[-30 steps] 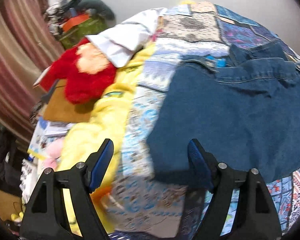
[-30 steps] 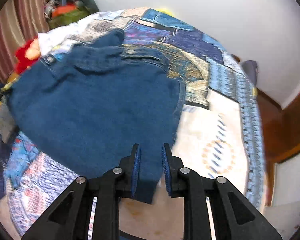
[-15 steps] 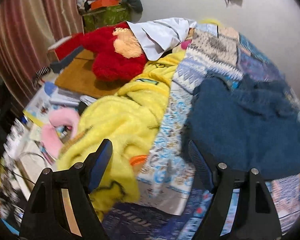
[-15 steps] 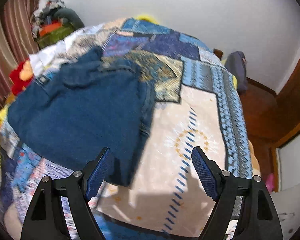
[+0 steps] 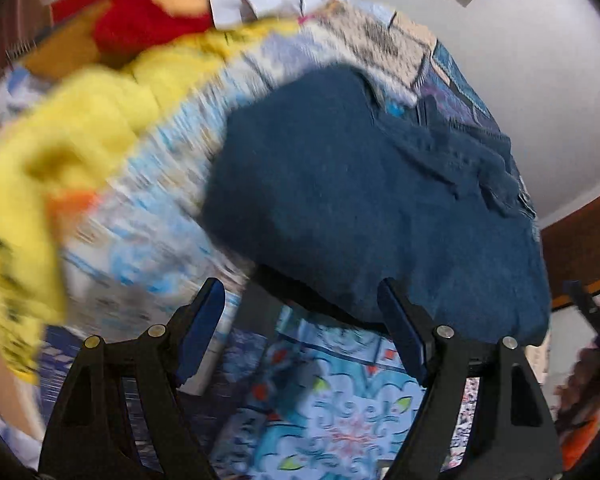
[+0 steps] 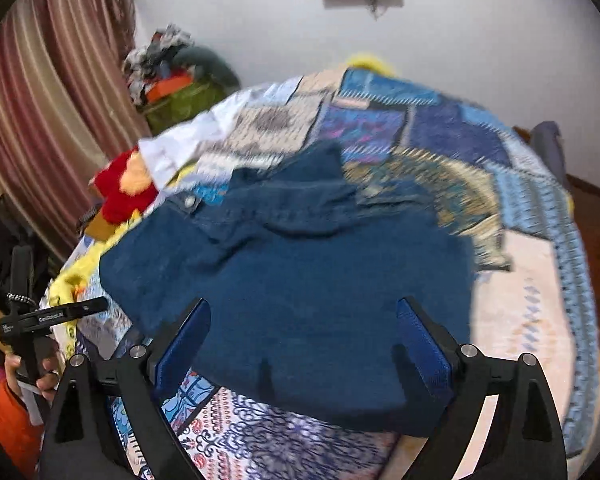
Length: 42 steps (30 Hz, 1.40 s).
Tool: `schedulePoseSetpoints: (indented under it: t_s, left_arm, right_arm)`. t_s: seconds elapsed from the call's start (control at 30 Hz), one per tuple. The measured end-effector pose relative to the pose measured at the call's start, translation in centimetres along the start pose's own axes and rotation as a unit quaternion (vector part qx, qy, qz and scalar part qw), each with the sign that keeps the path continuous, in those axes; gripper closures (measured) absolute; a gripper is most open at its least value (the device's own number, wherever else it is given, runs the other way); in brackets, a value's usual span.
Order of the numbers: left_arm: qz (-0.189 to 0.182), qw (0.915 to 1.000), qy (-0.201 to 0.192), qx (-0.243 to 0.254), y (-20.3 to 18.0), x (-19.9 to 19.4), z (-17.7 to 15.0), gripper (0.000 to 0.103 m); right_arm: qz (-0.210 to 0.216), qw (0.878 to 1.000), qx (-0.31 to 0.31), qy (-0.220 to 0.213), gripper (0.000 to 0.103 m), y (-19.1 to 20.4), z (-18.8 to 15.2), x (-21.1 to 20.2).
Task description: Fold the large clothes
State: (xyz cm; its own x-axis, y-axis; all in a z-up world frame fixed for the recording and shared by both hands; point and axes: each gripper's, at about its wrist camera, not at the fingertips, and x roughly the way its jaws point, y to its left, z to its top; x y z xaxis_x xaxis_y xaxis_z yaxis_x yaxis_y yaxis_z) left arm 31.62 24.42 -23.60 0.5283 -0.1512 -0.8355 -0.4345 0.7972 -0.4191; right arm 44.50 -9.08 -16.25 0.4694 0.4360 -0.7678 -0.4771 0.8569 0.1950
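One fold looks done on the denim garment (image 6: 300,280) on the bed (image 6: 520,320); more remain. Left tongs (image 5: 300,332) gape empty; right tongs (image 6: 302,344) are opening, clear of cloth.

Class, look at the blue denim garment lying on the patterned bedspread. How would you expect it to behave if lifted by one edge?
The denim garment would probably droop rather than hold its shape: its collar end already lies rumpled. It likely feels fairly heavy, since the cloth looks thick and its folded layers lie flat. It seems unlikely to slide much on the soft bedspread.
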Motion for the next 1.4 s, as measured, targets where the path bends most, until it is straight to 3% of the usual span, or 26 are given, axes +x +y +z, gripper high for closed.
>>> schedulePoseSetpoints:
  t_s: [0.17,0.23,0.3,0.37,0.5,0.57,0.7,0.77,0.9,1.0,1.23,1.33,1.4]
  left_arm:
    - [-0.085,0.9946,0.018,-0.056,0.6,2.1,0.7,0.025]
    - [-0.123,0.9891,0.010,-0.080,0.7,2.6,1.4,0.024]
    - [-0.125,0.9871,0.012,-0.100,0.8,3.4,2.1,0.024]
    - [-0.106,0.9880,0.019,-0.111,0.9,4.4,2.9,0.025]
    - [-0.061,0.9909,0.031,-0.116,0.6,6.5,3.7,0.047]
    - [-0.042,0.9925,0.019,-0.113,0.1,6.3,3.6,0.052]
    - [0.022,0.9988,-0.034,-0.026,-3.4,3.9,2.6,0.072]
    - [0.031,0.9973,-0.066,0.003,-4.7,1.5,2.0,0.074]
    - [0.016,0.9946,-0.100,0.023,-5.5,-2.8,1.6,0.075]
    - [0.030,0.9911,-0.122,0.045,-5.9,-5.2,1.4,0.076]
    - [0.091,0.9802,-0.154,0.085,-6.0,-7.6,-0.2,0.076]
    - [0.132,0.9721,-0.159,0.110,-6.7,-6.8,-0.3,0.076]
    - [0.138,0.9697,-0.164,0.118,-6.8,-7.0,-0.5,0.077]
  right_arm:
    - [0.006,0.997,0.009,0.077,0.010,-0.5,-1.4,5.1]
    - [0.001,0.997,-0.003,0.074,0.010,-0.6,-2.0,5.7]
    - [-0.004,0.997,-0.029,0.073,0.009,-0.1,-2.2,5.8]
    - [-0.009,0.996,-0.045,0.075,0.008,0.1,-2.3,6.0]
    - [-0.014,0.995,-0.056,0.075,0.008,0.4,-2.5,6.1]
    - [-0.012,0.995,-0.054,0.078,0.008,0.4,-2.4,5.9]
    - [-0.011,0.995,-0.053,0.084,0.008,1.0,-2.1,5.2]
    - [0.008,0.995,-0.050,0.083,0.008,1.7,-1.6,4.6]
    - [0.036,0.996,-0.055,0.052,0.008,4.0,-0.3,3.5]
    - [0.050,0.995,-0.069,0.045,0.008,6.1,0.4,4.0]
    - [0.061,0.981,-0.118,0.140,0.008,11.3,-2.2,11.5]
    - [0.072,0.974,-0.143,0.159,0.002,12.6,-2.6,12.6]
    - [0.074,0.972,-0.145,0.172,0.000,12.8,-2.3,12.9]
